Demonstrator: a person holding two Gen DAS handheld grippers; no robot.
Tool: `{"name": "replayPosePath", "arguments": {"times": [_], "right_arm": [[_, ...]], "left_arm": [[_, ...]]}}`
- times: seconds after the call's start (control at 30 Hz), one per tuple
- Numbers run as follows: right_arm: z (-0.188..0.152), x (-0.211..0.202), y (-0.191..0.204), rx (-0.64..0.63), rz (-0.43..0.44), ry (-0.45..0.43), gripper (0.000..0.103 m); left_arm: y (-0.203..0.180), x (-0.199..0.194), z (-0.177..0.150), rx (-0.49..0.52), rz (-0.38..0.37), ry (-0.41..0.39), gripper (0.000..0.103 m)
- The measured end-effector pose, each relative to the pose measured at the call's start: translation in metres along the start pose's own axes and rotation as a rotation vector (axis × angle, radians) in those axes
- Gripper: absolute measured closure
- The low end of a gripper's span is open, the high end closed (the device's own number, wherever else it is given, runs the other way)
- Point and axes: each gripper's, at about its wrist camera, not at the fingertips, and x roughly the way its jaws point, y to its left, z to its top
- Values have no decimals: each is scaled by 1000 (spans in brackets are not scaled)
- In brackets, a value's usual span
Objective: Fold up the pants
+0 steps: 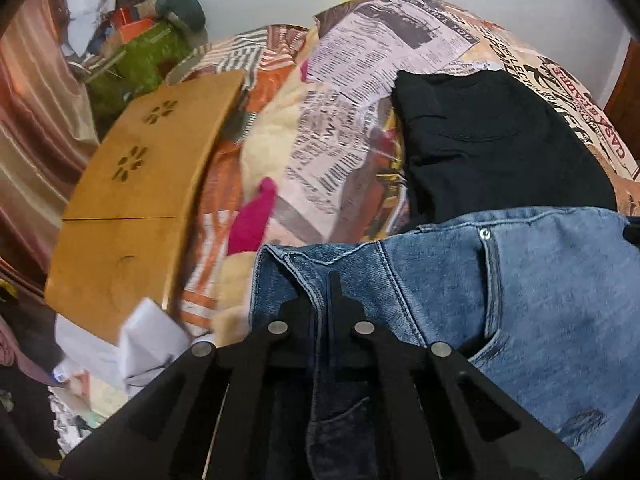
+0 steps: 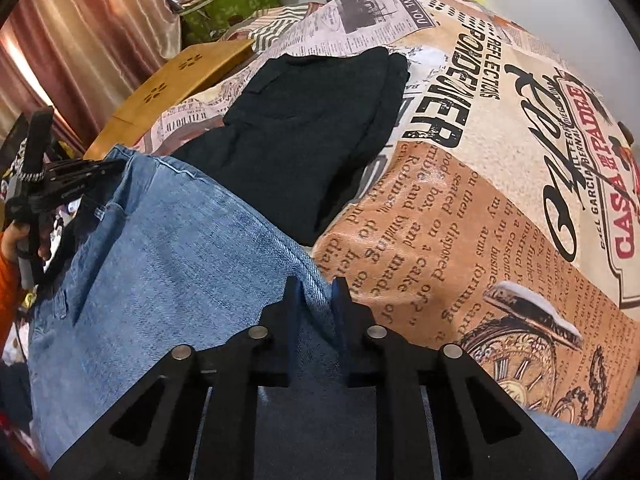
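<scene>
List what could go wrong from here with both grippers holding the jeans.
1. The left gripper pinches only the waistband edge of the jeans; the heavy denim could slip out if lifted sharply.
2. The right gripper holds a thin fold, so uneven pulling may skew the fold.
3. The folded black pants lie right beside the jeans and could be dragged or rumpled when the jeans move across the printed bedspread.

Home bedroom showing: bed wearing newspaper-print cover [image 2: 500, 208], satin curtain [image 2: 80, 40] hanging along left side, wooden lap table [image 1: 132, 184] lying on bedding, green patterned box [image 1: 140, 56] overflowing with household clutter by wall, folded black garment [image 2: 304, 132] sitting on cover
</scene>
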Motion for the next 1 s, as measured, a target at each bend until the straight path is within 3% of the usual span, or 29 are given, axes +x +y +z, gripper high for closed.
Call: {"name": "replayPosePath", "arguments": {"times": [0.27, 0.4, 0.57, 0.63, 0.7, 0.8, 0.9, 1.0], "right_arm": [[37, -3, 18, -26, -15, -110, 93], [50, 8, 16, -26, -58, -129, 93], [49, 12, 7, -17, -85, -127, 90], [39, -5, 1, 1, -126, -132, 76], [20, -30, -13, 17, -181, -159, 71], [-18, -71, -50, 111, -282, -192, 53], [-68, -111, -98, 259, -362, -193, 50], [-122, -138, -146, 419, -459, -156, 49]], "left_arm": [[25, -21, 22, -19, 68, -58, 99], [27, -5, 37, 6, 118, -50, 98], [19, 28, 38, 15, 106, 17, 99], [16, 26, 34, 30, 113, 6, 96], [19, 17, 30, 13, 87, 9, 84], [26, -5, 24, -52, 38, -15, 72], [29, -33, 13, -88, 8, -52, 59], [21, -52, -2, -80, -8, -65, 54]]}}
